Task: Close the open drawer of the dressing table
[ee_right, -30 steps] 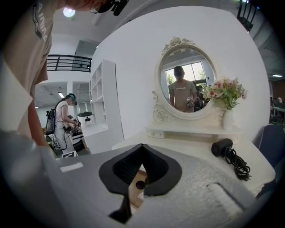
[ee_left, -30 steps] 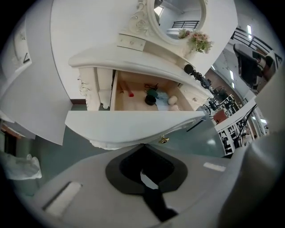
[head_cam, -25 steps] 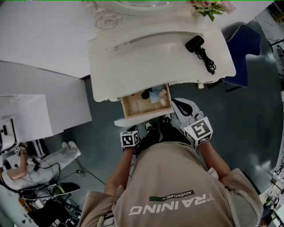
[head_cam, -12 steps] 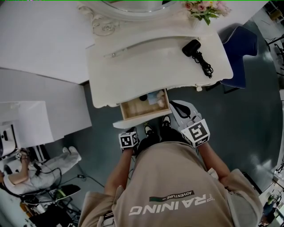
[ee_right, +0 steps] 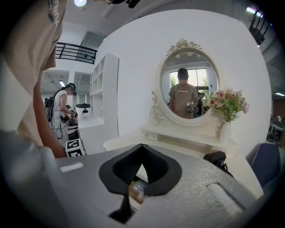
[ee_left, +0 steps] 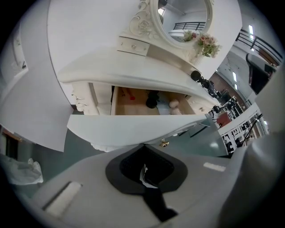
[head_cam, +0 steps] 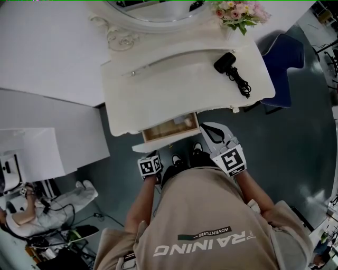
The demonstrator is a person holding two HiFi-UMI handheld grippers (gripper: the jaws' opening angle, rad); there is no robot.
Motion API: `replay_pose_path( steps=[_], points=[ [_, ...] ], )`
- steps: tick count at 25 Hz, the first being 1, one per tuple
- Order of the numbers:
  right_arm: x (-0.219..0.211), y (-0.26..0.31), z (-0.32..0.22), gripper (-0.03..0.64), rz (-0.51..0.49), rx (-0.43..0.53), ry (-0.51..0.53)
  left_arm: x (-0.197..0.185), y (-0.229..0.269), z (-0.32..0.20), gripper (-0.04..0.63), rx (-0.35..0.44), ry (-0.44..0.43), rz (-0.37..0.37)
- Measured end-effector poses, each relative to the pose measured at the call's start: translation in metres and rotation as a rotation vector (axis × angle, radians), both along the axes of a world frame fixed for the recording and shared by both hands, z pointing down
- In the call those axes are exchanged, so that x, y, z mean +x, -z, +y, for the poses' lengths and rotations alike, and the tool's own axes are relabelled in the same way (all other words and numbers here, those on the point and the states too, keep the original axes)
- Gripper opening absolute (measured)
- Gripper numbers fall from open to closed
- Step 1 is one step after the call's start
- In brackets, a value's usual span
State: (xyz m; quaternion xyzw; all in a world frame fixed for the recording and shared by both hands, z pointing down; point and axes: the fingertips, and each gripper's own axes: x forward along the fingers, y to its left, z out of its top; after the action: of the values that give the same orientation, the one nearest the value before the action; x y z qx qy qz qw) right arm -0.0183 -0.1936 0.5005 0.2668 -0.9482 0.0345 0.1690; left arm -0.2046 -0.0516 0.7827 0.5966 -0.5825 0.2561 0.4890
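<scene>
The cream dressing table (head_cam: 158,89) has its drawer (head_cam: 170,128) partly open, with only a narrow strip of the wooden inside showing. In the left gripper view the drawer (ee_left: 133,107) holds a dark round object and small items, above its white front panel (ee_left: 133,129) with a gold knob (ee_left: 164,143). My left gripper (head_cam: 152,154) is shut, its tips (ee_left: 143,146) against the lower edge of the drawer front. My right gripper (head_cam: 207,127) is shut and empty, raised at the drawer's right end, facing the oval mirror (ee_right: 189,87).
A black hair dryer (head_cam: 226,61) with its cord lies on the tabletop at the right, next to pink flowers (head_cam: 235,10). A blue chair (head_cam: 282,58) stands to the right. White cabinets (head_cam: 37,142) are at the left, where another person (head_cam: 31,208) sits among cables.
The drawer has slid inward, so less of its wooden inside shows. Both grippers have moved forward toward the table, the left one staying at the drawer front.
</scene>
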Motion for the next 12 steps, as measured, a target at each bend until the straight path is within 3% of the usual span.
replay_pose_path(
  steps=[12],
  points=[
    [0.0,-0.002,-0.021,0.002,-0.007,-0.027,0.013,-0.018,0.003,-0.044,0.017,0.024,0.026,-0.014]
  ],
)
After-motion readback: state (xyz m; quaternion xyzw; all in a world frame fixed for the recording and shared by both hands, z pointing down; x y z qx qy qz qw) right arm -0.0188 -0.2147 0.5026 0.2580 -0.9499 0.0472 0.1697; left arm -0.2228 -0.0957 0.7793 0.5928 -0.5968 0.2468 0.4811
